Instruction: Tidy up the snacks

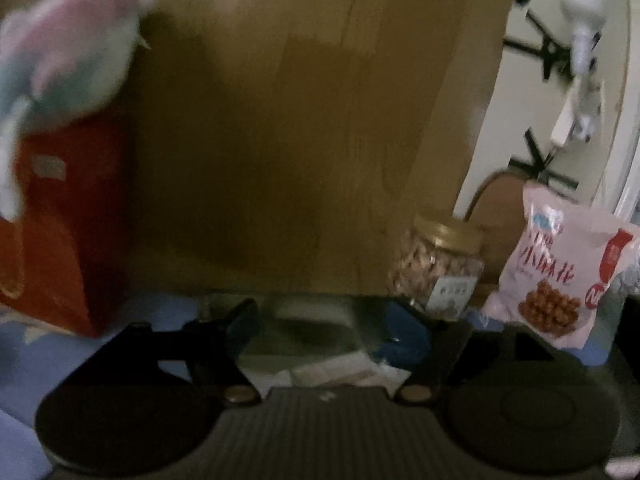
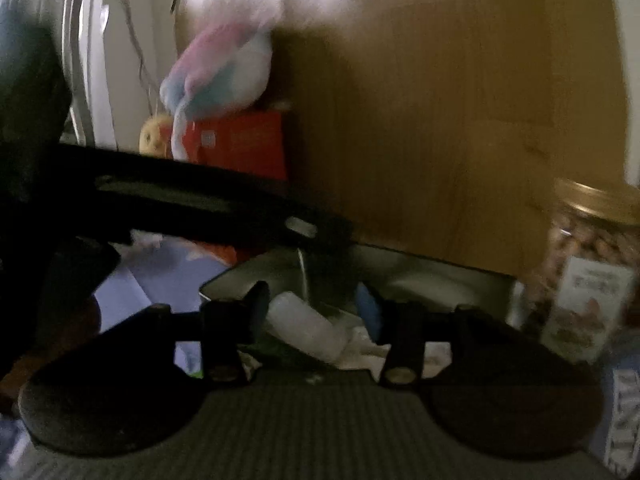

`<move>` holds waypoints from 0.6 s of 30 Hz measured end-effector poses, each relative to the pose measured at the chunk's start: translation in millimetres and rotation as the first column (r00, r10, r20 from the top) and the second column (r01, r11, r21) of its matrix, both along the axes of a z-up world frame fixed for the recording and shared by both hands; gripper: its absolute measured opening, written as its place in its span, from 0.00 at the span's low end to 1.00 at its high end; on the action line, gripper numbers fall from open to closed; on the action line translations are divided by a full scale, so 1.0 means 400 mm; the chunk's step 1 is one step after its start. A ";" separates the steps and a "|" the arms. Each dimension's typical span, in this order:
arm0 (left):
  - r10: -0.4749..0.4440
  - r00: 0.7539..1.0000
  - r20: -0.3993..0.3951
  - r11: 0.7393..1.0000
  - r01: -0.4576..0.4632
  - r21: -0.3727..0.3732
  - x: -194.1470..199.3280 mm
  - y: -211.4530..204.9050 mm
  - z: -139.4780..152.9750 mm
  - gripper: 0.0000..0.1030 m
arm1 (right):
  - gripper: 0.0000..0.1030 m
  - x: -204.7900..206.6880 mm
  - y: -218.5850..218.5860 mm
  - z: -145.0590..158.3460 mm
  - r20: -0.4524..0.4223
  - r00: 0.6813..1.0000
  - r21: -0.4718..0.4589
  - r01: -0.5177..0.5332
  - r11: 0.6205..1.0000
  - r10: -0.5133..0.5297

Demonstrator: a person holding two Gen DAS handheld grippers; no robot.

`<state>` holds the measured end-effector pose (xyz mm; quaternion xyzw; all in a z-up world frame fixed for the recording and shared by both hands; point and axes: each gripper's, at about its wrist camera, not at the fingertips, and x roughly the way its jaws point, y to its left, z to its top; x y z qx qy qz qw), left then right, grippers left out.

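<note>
Both grippers empty, over the bin, snacks on the right not yet sorted.

L gripper (image 1: 320, 320) jaws wide, nothing btwn; R gripper (image 2: 316, 308) jaws partly apart, nothing gripped, small white container (image 2: 308, 330) lies in the bin below them. Clear bin (image 2: 420, 276) sits vs wooden panel (image 1: 300, 120), likely the drop spot. Nut jar (image 1: 438, 268) upright just beside bin, pink snack bag (image 1: 560, 276) leans next to it, prob next picks. Red box (image 1: 64, 220) w/ plush toy (image 1: 68, 48) on top, off to the left.
</note>
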<state>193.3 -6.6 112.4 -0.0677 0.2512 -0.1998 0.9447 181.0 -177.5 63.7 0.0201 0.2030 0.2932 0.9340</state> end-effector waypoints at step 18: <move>-0.102 0.949 -0.300 0.984 0.051 -0.173 -0.115 -0.034 -0.207 0.70 | 0.43 -0.153 -0.202 -0.153 -0.328 0.944 0.239 0.120 0.964 -0.036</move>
